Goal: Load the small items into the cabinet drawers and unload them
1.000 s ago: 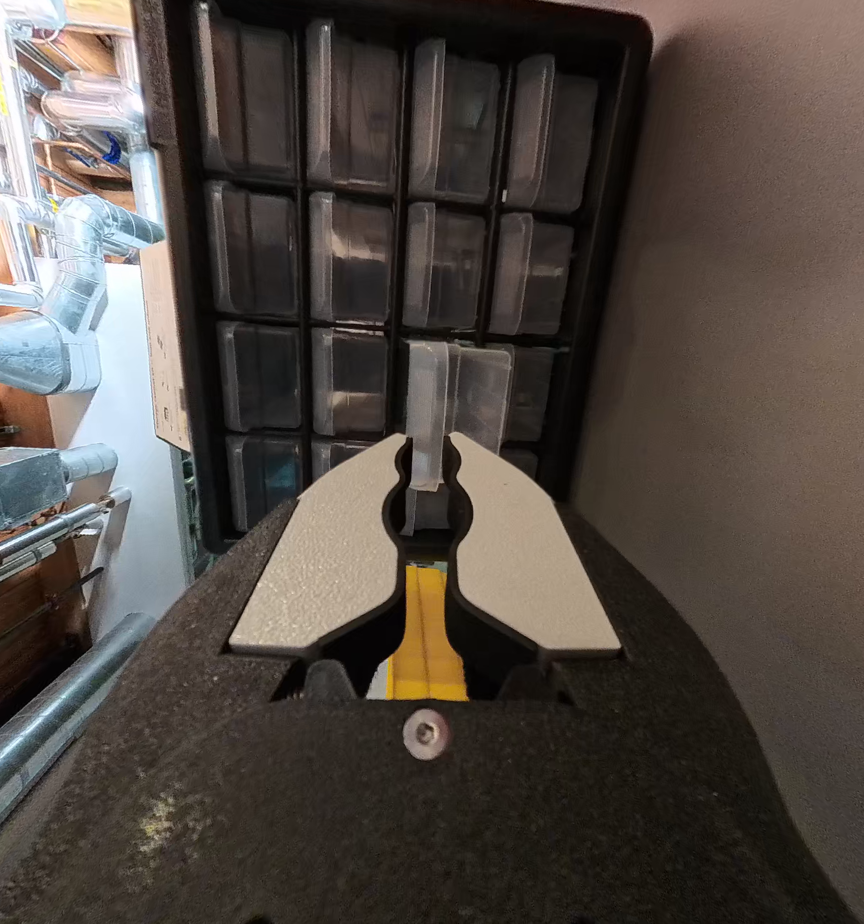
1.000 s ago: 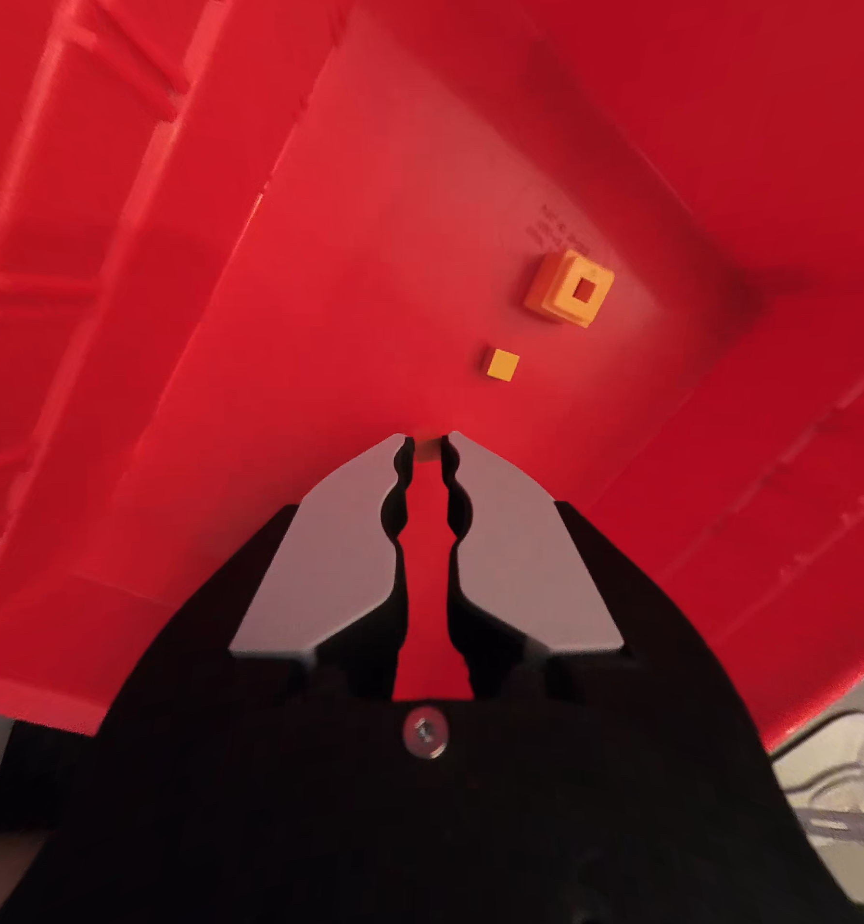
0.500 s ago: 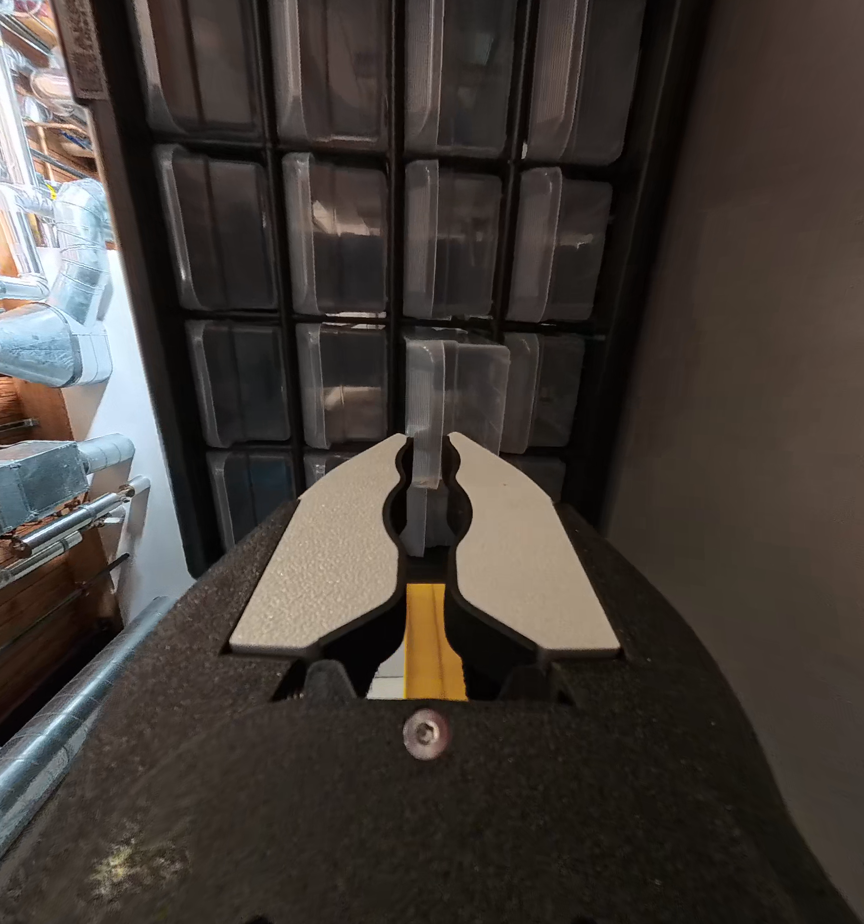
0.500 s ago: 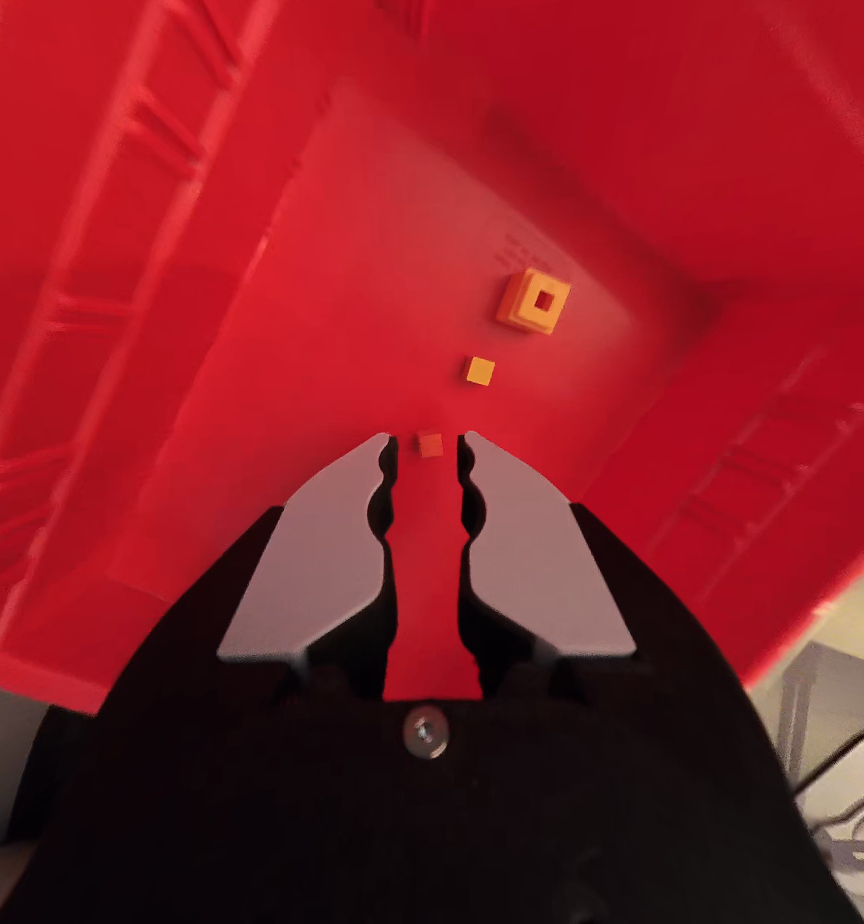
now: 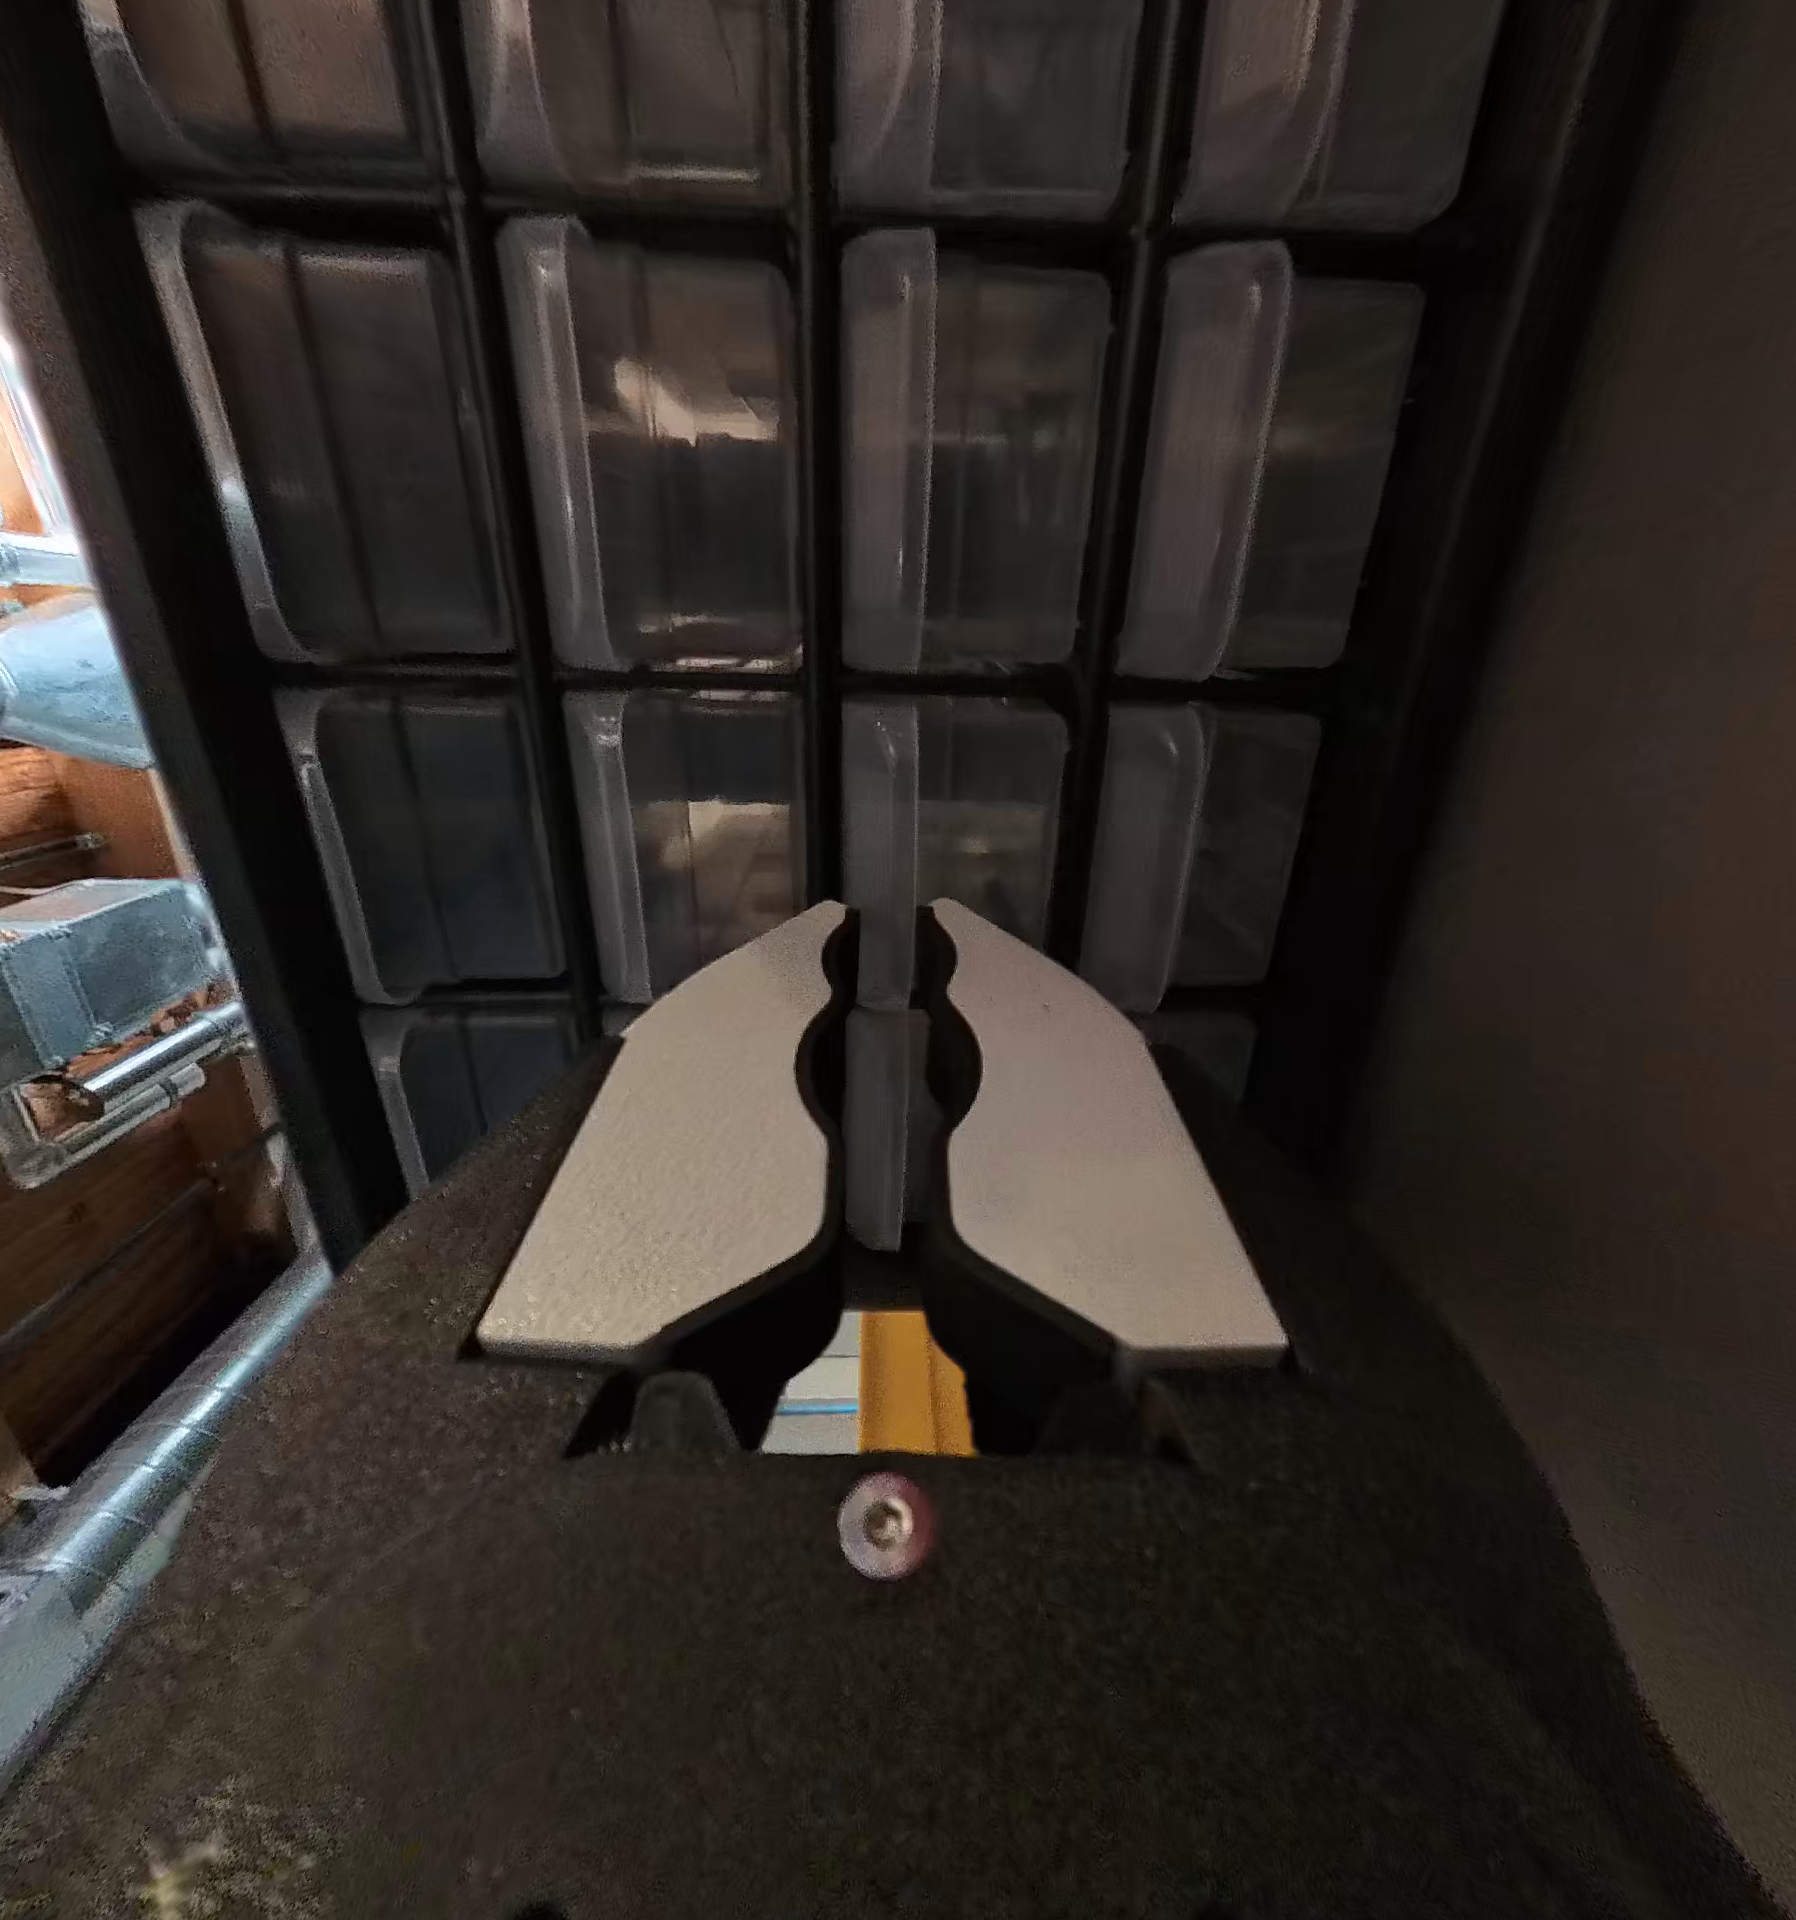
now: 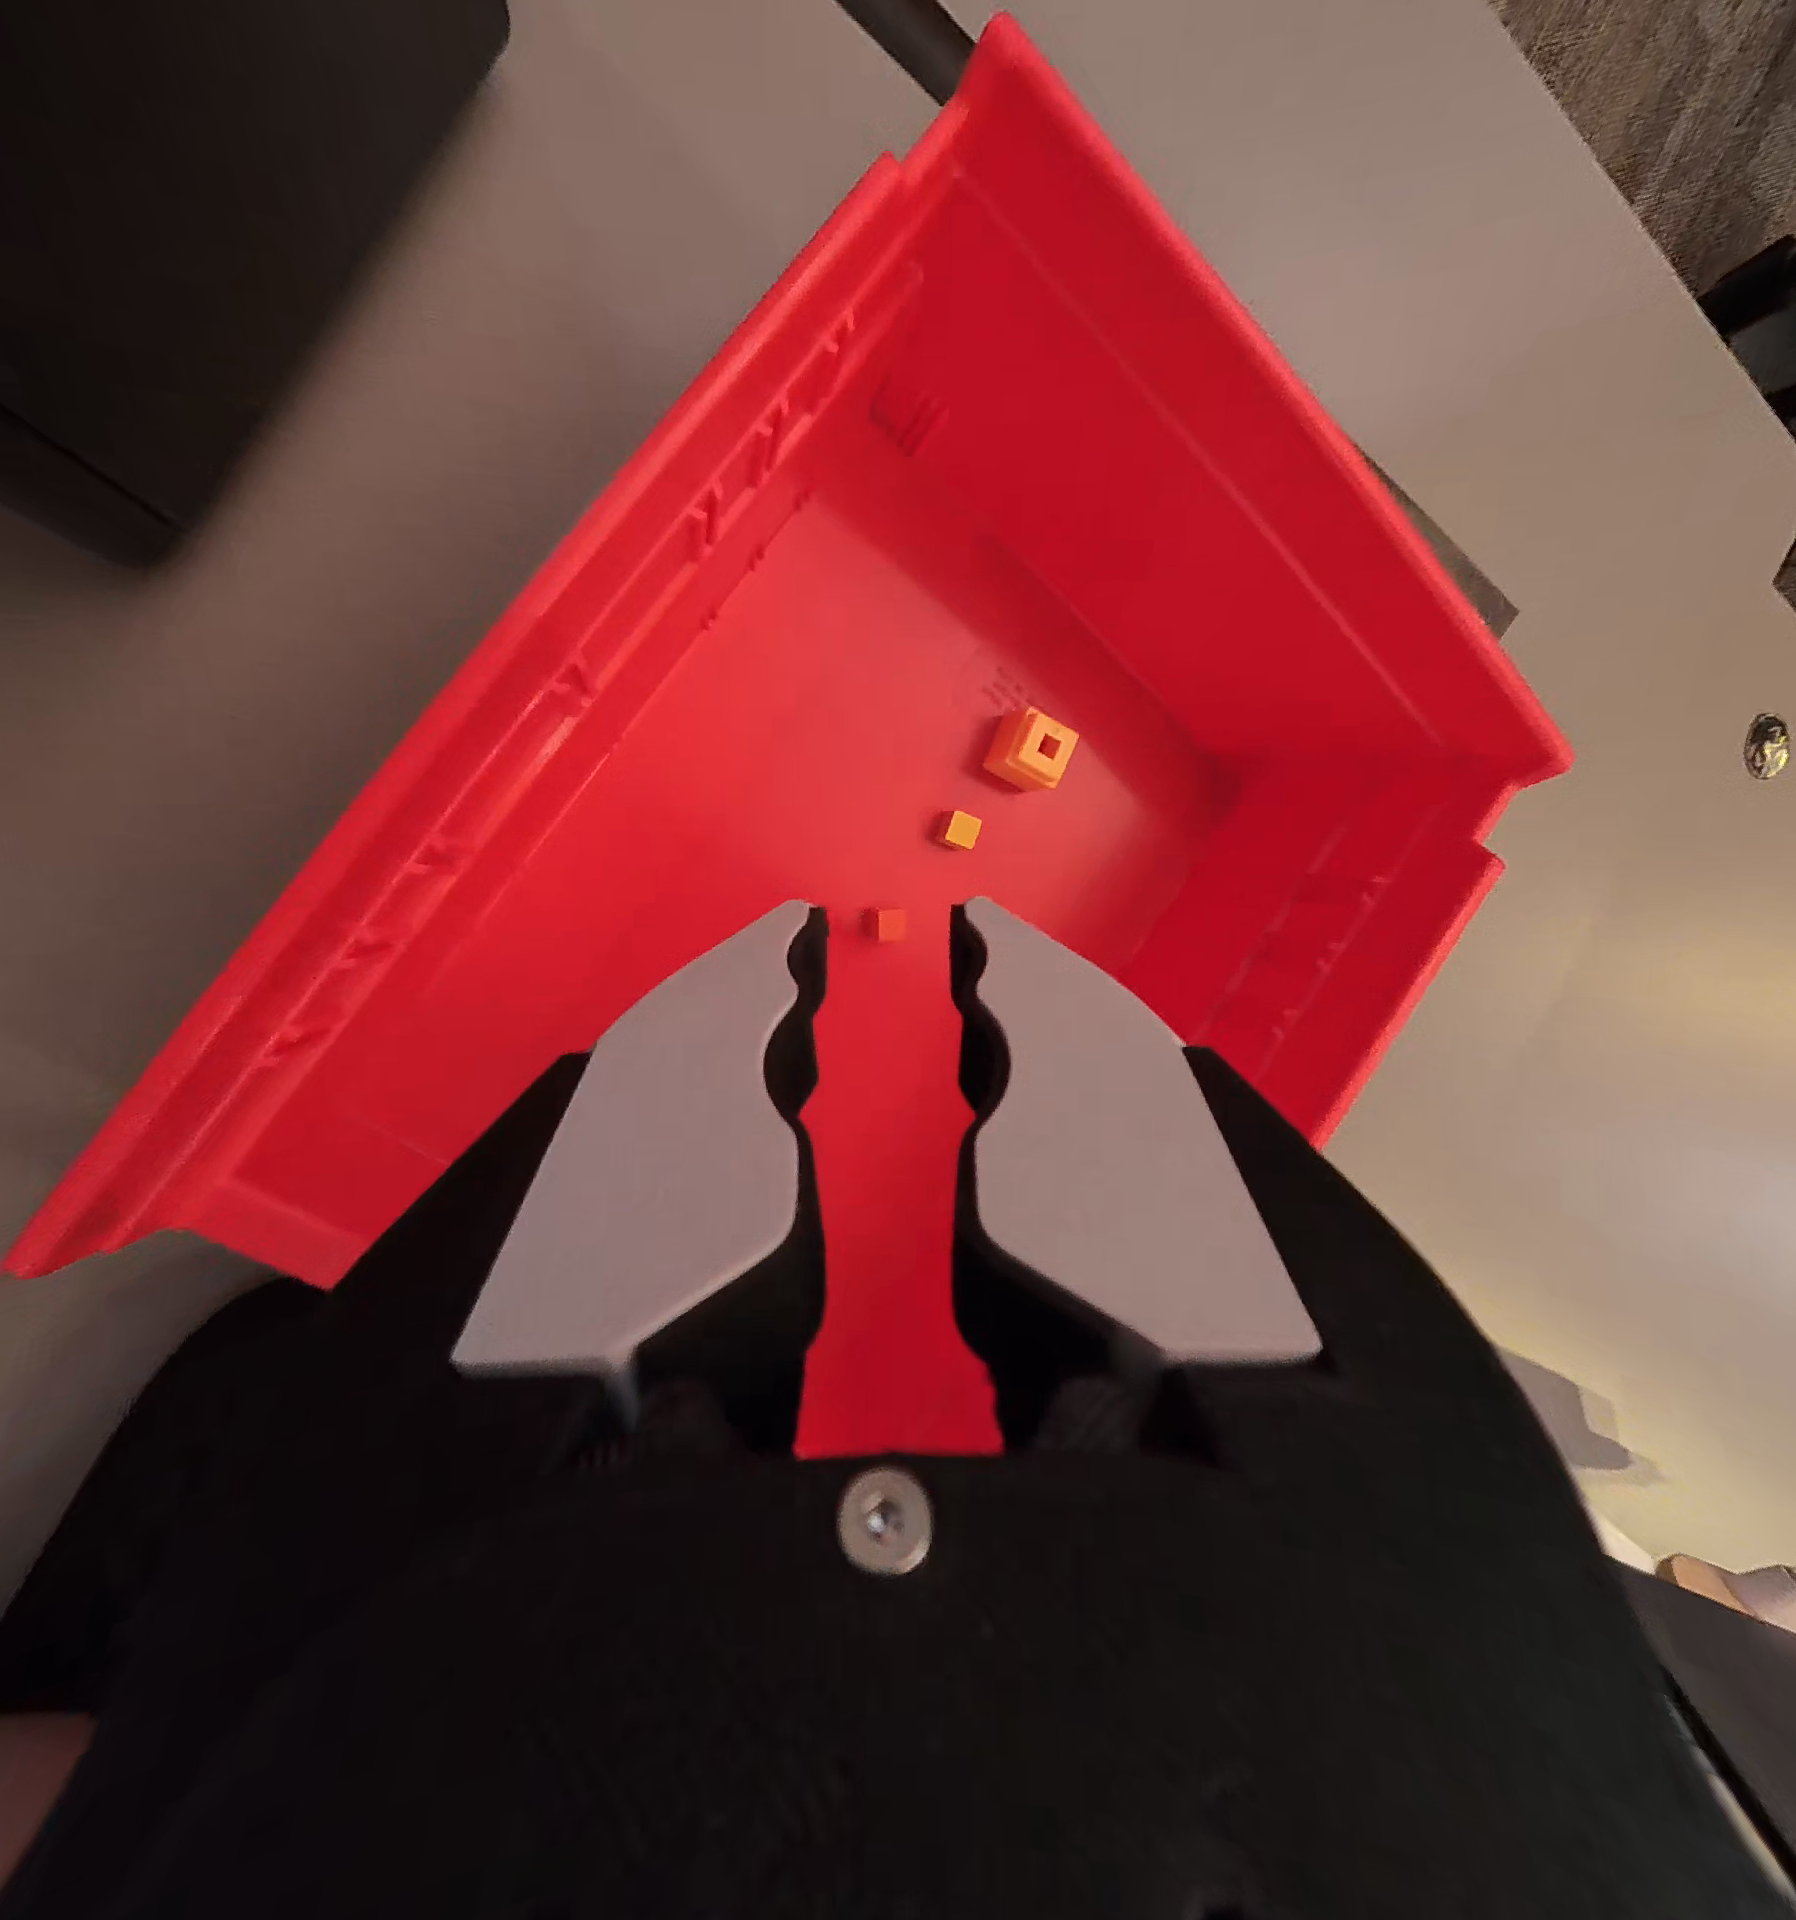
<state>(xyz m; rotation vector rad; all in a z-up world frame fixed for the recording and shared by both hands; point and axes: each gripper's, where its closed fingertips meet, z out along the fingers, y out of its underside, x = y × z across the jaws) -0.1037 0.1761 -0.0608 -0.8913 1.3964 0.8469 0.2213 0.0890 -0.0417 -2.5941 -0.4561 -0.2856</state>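
Observation:
In the left wrist view a black cabinet [image 5: 1393, 644] holds rows of clear plastic drawers. My left gripper [image 5: 886, 914] is shut on the handle of one clear drawer [image 5: 987, 810], which sits nearly flush in its slot. In the right wrist view a red bin [image 6: 977, 644] lies on a grey table [image 6: 354, 520]. Three small orange items lie on its floor: a square block with a hole [image 6: 1029, 750], a small cube [image 6: 961, 828], and a smaller reddish cube [image 6: 887, 924]. My right gripper [image 6: 886, 920] is open and empty, above the bin, its tips either side of the reddish cube.
A dark wall [image 5: 1652, 831] stands right of the cabinet. Metal ducts and pipes [image 5: 42, 675] show at the left. A black box [image 6: 146, 260] sits on the table beyond the bin. The table's rounded corner [image 6: 1787, 457] is at the far right. About 35 centimetres separates my left fingertips from my right. Measured from the fingertips, the smaller reddish cube [image 6: 887, 924] is 12 centimetres or so from the right gripper and 40 centimetres from the left.
My left gripper has pushed the drawer in, moving closer to the cabinet. My right gripper has opened, let go of the reddish cube on the bin floor, and lifted away, so the whole bin shows.

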